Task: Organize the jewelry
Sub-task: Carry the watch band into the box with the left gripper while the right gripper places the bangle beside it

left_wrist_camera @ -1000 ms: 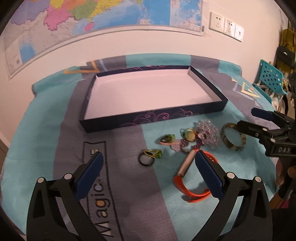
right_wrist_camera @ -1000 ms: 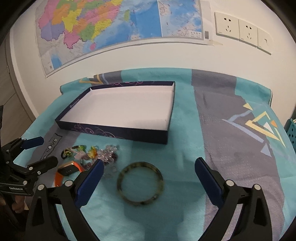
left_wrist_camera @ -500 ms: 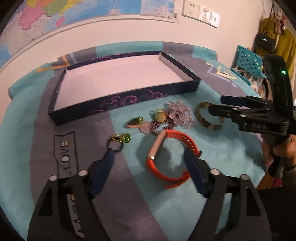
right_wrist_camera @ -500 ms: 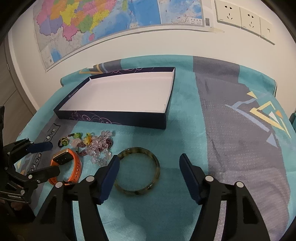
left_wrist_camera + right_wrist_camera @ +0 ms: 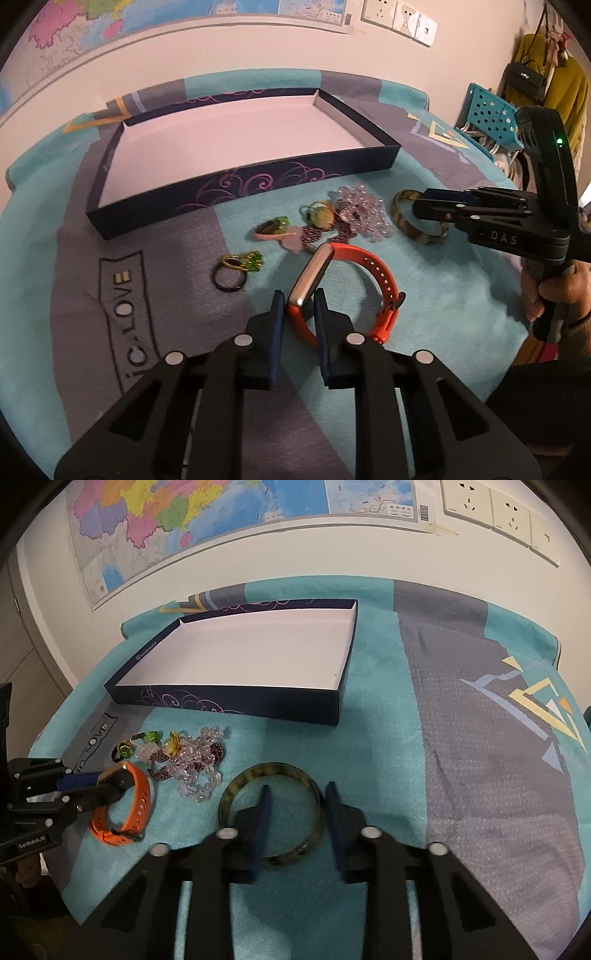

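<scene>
Both grippers are going for a piece at once here. The left gripper (image 5: 298, 299) has its jaws pinched in on the orange watch (image 5: 347, 288), right at the metal face end, so I'd call that clenched on the watch, which looks like it's resting on the cloth (image 5: 406, 738) near its front edge. The right gripper (image 5: 297, 794) straddles the right side of the brown bangle (image 5: 271, 816), 1 finger inside the ring and 1 outside; there's a visible gap, so it's not gripping yet, I think.

The navy box (image 5: 229, 705) sits toward the back of the cloth with nothing in it. The bead bracelet (image 5: 195, 771), the rings (image 5: 236, 267) and the other small bits are piled just in front of its near wall.

So we're at the pick-up step, my guess. Next is lifting the watch over that near wall without the strap snagging the beads, and closing the right jaws on the bangle.
</scene>
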Demonstrator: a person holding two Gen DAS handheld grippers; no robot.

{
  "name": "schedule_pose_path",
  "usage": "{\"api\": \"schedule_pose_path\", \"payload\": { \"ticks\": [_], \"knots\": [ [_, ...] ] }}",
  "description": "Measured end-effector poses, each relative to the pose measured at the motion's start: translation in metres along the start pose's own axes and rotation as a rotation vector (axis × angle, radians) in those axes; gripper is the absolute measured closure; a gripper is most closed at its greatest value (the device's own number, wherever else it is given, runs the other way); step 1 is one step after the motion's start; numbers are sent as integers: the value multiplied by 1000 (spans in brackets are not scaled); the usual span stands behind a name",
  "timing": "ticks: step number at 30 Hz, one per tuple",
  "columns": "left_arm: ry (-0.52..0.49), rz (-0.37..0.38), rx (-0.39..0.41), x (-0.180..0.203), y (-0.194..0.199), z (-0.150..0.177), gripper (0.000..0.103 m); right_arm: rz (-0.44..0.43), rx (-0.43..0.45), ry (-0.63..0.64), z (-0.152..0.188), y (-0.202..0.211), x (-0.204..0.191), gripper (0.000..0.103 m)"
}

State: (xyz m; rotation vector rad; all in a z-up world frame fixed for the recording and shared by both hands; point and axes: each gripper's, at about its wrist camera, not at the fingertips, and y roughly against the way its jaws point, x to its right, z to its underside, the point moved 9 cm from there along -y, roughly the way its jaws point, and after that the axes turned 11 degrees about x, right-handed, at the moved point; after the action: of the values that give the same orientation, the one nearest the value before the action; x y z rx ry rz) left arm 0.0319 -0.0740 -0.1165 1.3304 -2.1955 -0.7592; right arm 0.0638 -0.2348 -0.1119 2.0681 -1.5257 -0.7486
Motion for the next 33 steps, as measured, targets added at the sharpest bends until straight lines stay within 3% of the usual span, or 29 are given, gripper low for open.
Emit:
{"api": "schedule_pose_path", "payload": {
  "ticks": [2, 6, 8, 11, 14, 24, 33],
  "knots": [
    [12, -2, -3, -5, 0, -1, 83, -23, -9, -18, 1, 1, -1, 93],
    [6, 3, -6, -8, 1, -1, 73, -37, -18, -24, 1, 0, -3, 93],
    [2, 7, -7, -8, 0, 0, 74, -38, -17, -22, 1, 0, -4, 90],
    [-1, 24, -8, -6, -1, 0, 87, -34, -17, -8, 0, -2, -7, 88],
    [-19, 16, -4, -5, -1, 0, 87, -20, -14, 3, -1, -2, -6, 96],
    [-54, 20, 46, -10, 11, -13, 87, -60, 39, -28, -17, 12, -3, 97],
    [-71, -22, 111, -36, 25, -53, 87, -107, 109, -25, -55, 17, -13, 97]
  ]
}}
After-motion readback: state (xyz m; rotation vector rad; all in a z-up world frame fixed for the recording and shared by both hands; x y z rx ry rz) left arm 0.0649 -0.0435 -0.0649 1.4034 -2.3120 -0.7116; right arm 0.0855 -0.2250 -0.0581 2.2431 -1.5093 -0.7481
